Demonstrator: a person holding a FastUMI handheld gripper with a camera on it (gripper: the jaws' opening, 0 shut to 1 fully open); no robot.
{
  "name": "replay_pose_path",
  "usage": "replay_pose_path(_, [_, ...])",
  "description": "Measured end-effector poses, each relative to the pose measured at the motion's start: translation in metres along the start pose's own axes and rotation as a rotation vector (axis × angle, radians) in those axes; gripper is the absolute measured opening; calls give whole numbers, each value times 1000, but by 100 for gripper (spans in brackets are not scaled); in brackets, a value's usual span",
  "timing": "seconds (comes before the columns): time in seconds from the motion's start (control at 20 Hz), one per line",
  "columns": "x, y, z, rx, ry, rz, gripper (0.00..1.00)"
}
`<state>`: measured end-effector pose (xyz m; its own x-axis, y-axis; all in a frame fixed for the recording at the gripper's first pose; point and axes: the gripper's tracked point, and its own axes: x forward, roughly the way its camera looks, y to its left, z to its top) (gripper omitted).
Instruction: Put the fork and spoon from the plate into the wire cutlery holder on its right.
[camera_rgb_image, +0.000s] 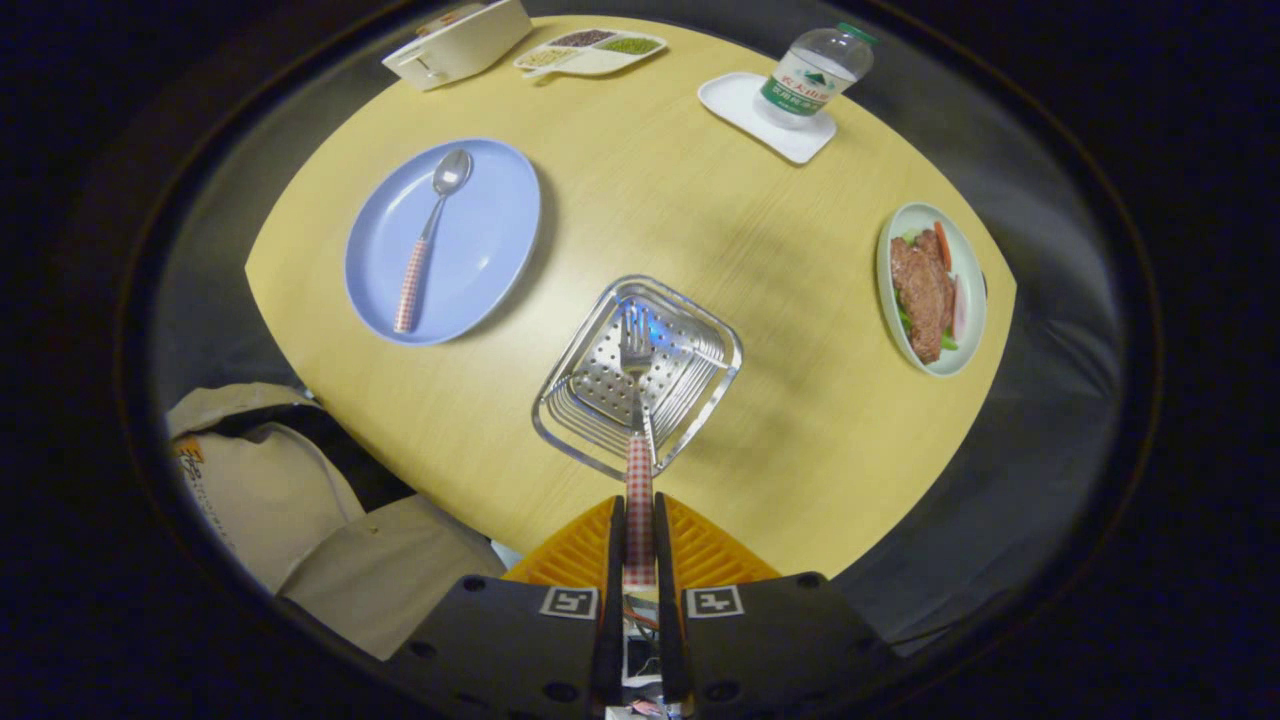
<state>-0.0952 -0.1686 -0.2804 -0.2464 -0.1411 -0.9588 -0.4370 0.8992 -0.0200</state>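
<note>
Around the table (800, 420): bottle (818, 72) on tray (745, 108) at far edge, meat plate (932, 288) at right edge. Spoon (428, 235) lying on blue plate (443, 241), left. Gripper (638, 545) clamped on fork (636, 400) handle, jaws nearly closed, tines down over holder (637, 375) just ahead.

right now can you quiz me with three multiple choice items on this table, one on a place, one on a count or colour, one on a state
1. Where is the spoon?
A. in the wire cutlery holder
B. on the blue plate
C. beside the water bottle

2. How many pieces of cutlery lie on the blue plate?
A. one
B. two
C. three

3. What is the gripper doing?
A. open above the spoon
B. shut on nothing
C. shut on the fork

Answers:
1 B, the spoon lies along the blue plate.
2 A, the spoon alone lies there.
3 C, both fingers press the fork by its checked handle, its tines over the wire cutlery holder.
</note>
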Motion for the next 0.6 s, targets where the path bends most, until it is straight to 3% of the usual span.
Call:
replay_pose_path(0.25, [-4, -4, 8, 42, -71, -5, 21])
replay_pose_path(0.6, [-28, 12, 46, 111, -393, -15, 80])
